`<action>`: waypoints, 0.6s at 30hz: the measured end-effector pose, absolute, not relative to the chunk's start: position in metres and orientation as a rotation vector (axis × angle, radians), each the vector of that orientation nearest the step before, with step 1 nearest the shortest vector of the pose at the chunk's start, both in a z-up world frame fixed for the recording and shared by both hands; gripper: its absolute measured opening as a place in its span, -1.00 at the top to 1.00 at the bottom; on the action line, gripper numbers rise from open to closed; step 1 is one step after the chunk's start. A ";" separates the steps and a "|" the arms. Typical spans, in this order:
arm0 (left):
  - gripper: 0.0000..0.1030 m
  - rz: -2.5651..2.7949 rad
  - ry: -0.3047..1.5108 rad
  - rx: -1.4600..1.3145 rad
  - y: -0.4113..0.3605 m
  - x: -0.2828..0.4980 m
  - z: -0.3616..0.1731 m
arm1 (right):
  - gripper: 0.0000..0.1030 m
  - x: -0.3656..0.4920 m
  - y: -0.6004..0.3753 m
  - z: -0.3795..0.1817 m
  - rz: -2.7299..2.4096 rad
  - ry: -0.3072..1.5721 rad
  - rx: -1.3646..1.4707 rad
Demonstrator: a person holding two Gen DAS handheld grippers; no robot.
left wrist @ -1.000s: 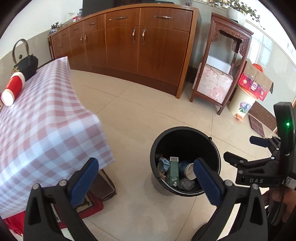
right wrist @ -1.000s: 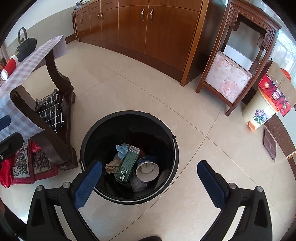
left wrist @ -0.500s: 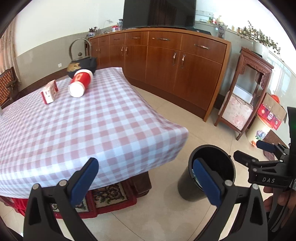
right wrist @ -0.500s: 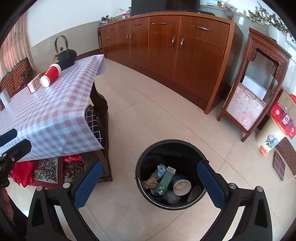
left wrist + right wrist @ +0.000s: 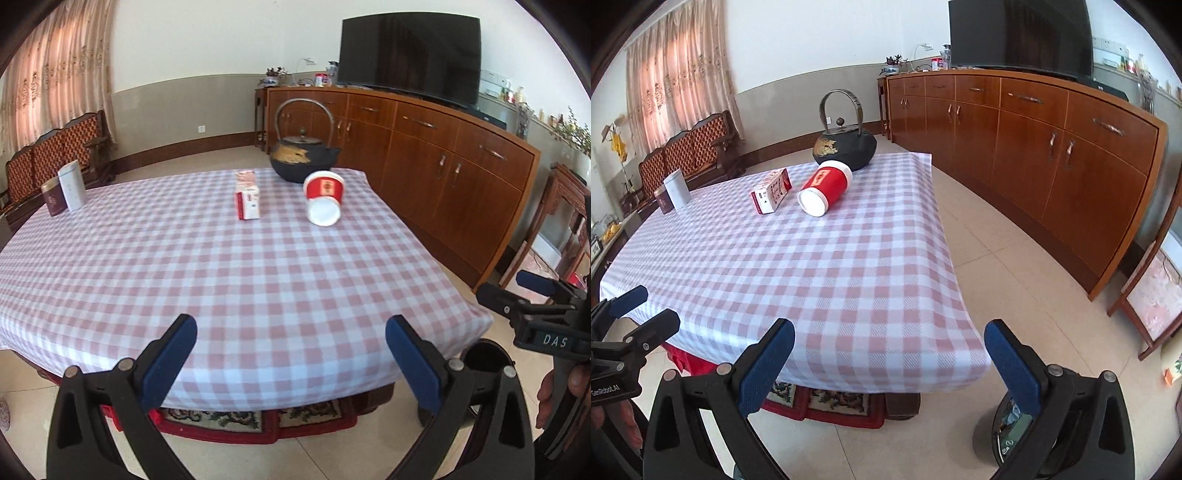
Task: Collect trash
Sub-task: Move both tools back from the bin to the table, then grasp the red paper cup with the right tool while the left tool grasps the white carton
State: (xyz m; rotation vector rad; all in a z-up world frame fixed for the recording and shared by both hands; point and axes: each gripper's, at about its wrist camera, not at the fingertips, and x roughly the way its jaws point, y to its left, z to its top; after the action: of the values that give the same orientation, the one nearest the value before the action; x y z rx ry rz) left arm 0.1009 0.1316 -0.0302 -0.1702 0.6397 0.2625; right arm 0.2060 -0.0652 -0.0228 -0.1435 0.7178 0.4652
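Observation:
A red and white paper cup (image 5: 323,197) (image 5: 824,188) lies on its side at the far end of the checked table (image 5: 221,266) (image 5: 812,258). A red and white carton (image 5: 247,197) (image 5: 772,191) lies beside it. The black trash bin (image 5: 484,354) (image 5: 1012,421) stands on the floor by the table's near right corner, mostly hidden behind the fingers. My left gripper (image 5: 291,358) is open and empty before the table's near edge. My right gripper (image 5: 890,365) is open and empty above the table corner; it also shows in the left wrist view (image 5: 517,295).
A black iron kettle (image 5: 301,158) (image 5: 846,146) stands behind the cup. Two tins (image 5: 66,190) (image 5: 672,192) stand at the table's far left. A long wooden sideboard (image 5: 424,147) (image 5: 1034,147) with a TV lines the right wall. A carved stand (image 5: 1148,295) is at the right.
Both grippers have lifted and tilted up from looking down into the bin to facing across the tabletop. The bin has dropped to the lower right edge of both views. Both stay open.

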 end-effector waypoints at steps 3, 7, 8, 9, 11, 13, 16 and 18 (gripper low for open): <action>-0.99 0.304 0.613 -0.197 0.158 0.113 -0.025 | -1.00 0.216 -0.029 -0.015 0.484 0.690 -0.183; -0.99 0.331 0.611 -0.199 0.183 0.132 -0.022 | -1.00 0.237 0.005 -0.011 0.523 0.683 -0.193; -0.99 0.331 0.625 -0.195 0.189 0.140 -0.023 | -1.00 0.243 0.012 -0.012 0.528 0.681 -0.196; -0.95 0.331 0.631 -0.185 0.194 0.146 -0.024 | -1.00 0.250 0.020 -0.012 0.536 0.684 -0.199; -0.88 0.334 0.623 -0.174 0.206 0.155 -0.025 | -0.94 0.264 0.037 -0.014 0.548 0.693 -0.204; -0.87 0.352 0.633 -0.179 0.221 0.163 -0.028 | -0.79 0.282 0.053 -0.017 0.549 0.701 -0.212; -0.87 0.376 0.649 -0.194 0.241 0.177 -0.034 | -0.78 0.310 0.075 -0.026 0.558 0.738 -0.191; -0.87 0.381 0.660 -0.204 0.249 0.187 -0.040 | -0.78 0.327 0.091 -0.033 0.569 0.762 -0.180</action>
State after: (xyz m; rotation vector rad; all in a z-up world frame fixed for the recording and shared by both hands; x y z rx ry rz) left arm 0.1867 0.2488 -0.0399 -0.2036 0.6601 0.3811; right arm 0.3271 0.0906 -0.0331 -0.1802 0.7615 0.5686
